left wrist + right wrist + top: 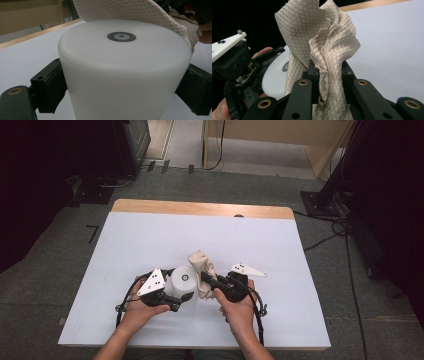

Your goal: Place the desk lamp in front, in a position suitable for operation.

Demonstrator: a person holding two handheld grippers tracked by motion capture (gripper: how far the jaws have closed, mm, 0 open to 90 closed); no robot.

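A white upside-down cup (183, 283) stands on the white table cover (150, 240), with a small grey ring in the middle of its upturned base. My left gripper (180, 299) is shut on it, and in the left gripper view the two black pads (50, 86) press against the sides of the cup (125, 72). A beige waffle-weave cloth (202, 270) rises bunched just right of the cup. My right gripper (206, 281) is shut on the cloth (322, 50), whose folds stand up between its jaws. In the left gripper view a flap of the cloth (130, 12) hangs over the cup's far edge.
The table's wooden far edge (200, 209) runs along the back, with a small dark hole in it. Grey carpet, cables and dark stands (325, 195) surround the table. In the right gripper view the left gripper's body and white plate (229, 50) sit close at the left.
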